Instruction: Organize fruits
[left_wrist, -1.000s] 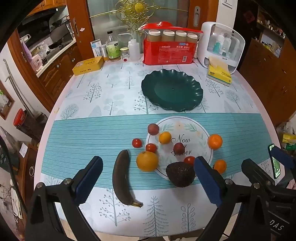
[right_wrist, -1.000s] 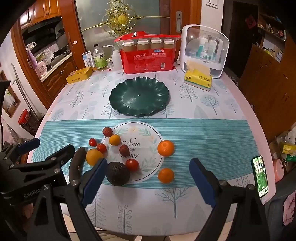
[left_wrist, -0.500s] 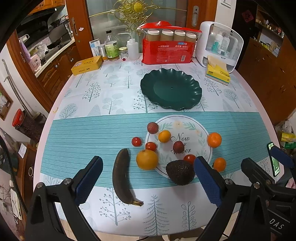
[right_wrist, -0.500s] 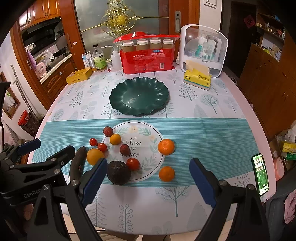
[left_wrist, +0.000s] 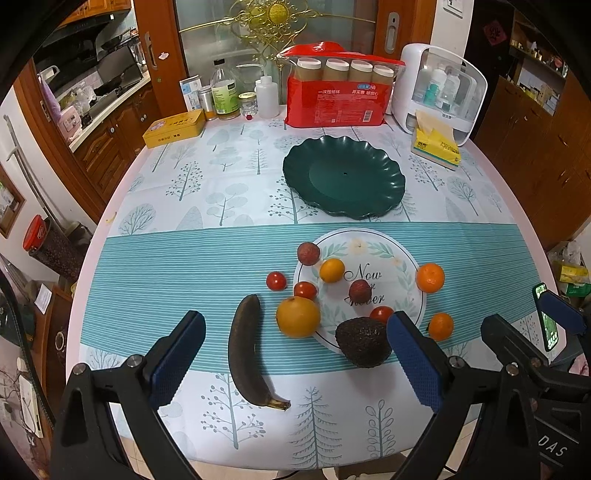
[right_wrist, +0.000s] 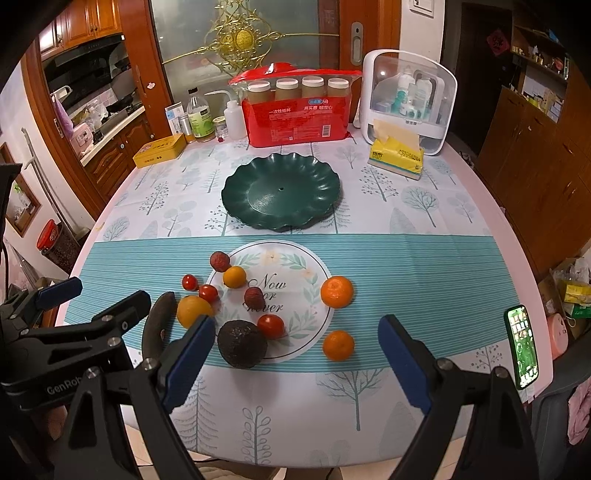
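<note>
An empty dark green scalloped plate (left_wrist: 343, 177) (right_wrist: 280, 192) sits at the table's middle back. Fruits lie in front of it on the teal runner: a blackened banana (left_wrist: 245, 350), a large orange (left_wrist: 297, 316), a dark avocado (left_wrist: 364, 341) (right_wrist: 242, 343), cherry tomatoes (left_wrist: 276, 280), two lychees (left_wrist: 308, 253), and small mandarins (right_wrist: 337, 291) (right_wrist: 338, 345). My left gripper (left_wrist: 295, 362) is open and empty above the near edge, over the banana and avocado. My right gripper (right_wrist: 295, 358) is open and empty, near the avocado and the near mandarin.
A red pack of paper cups (left_wrist: 338, 96), a white storage box (left_wrist: 439, 88), a yellow tissue pack (left_wrist: 436, 146), bottles (left_wrist: 225, 96) and a yellow tin (left_wrist: 173, 127) line the back edge. A phone (right_wrist: 521, 347) sits at the right edge. Cabinets flank the table.
Both grippers have drifted very slightly; the view shifts a little. No fruit has moved, and both grippers stay open.
</note>
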